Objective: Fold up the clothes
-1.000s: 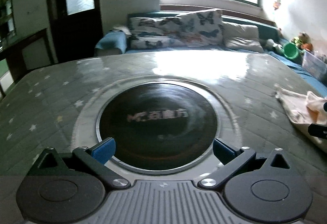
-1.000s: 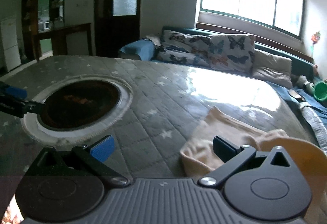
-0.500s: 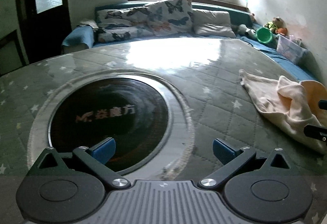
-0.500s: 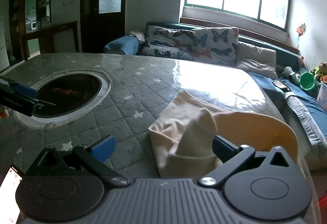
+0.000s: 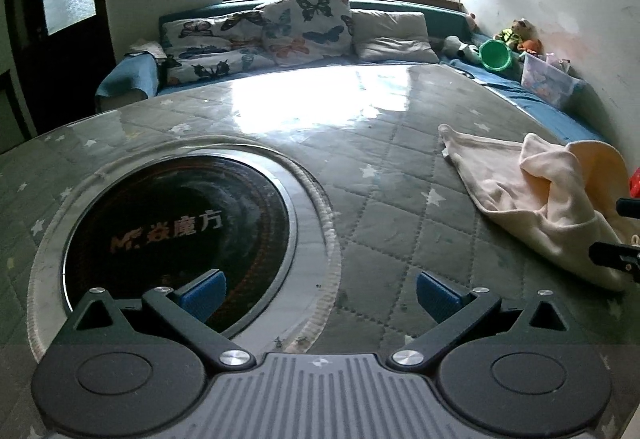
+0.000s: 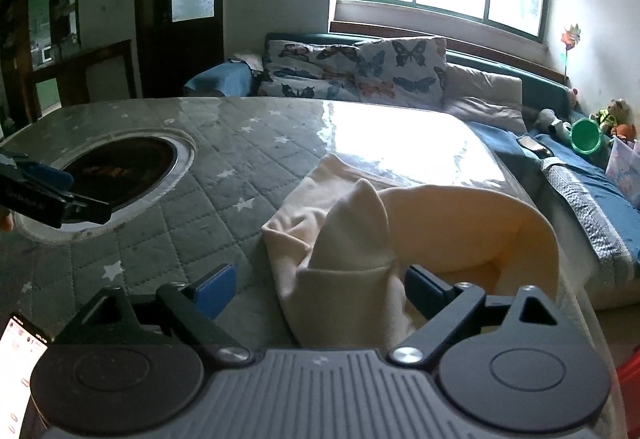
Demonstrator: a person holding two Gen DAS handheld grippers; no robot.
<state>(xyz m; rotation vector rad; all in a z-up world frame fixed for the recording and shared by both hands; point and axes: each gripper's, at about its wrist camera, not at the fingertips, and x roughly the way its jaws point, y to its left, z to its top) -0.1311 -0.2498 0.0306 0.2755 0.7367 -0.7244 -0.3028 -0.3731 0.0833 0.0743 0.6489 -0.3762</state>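
A crumpled cream garment (image 6: 352,239) with a hood-like orange-lit opening lies on the right part of the grey quilted table (image 6: 224,167). It also shows at the right of the left wrist view (image 5: 536,199). My right gripper (image 6: 316,287) is open, its jaws on either side of a raised cream fold, not closed on it. My left gripper (image 5: 320,291) is open and empty above the rim of the round black hob (image 5: 180,231). The right gripper's fingers (image 5: 612,255) show at the left view's right edge.
A sofa with butterfly cushions (image 5: 280,35) runs behind the table. A green bucket (image 5: 496,55), toys and a clear box (image 5: 548,79) sit on the blue bench at right. A phone (image 6: 20,367) lies at the near left edge.
Both views have swung right. The left gripper moved from over the hob's middle toward its right rim. The right gripper came closer to the garment, whose fold now stands between its jaws.
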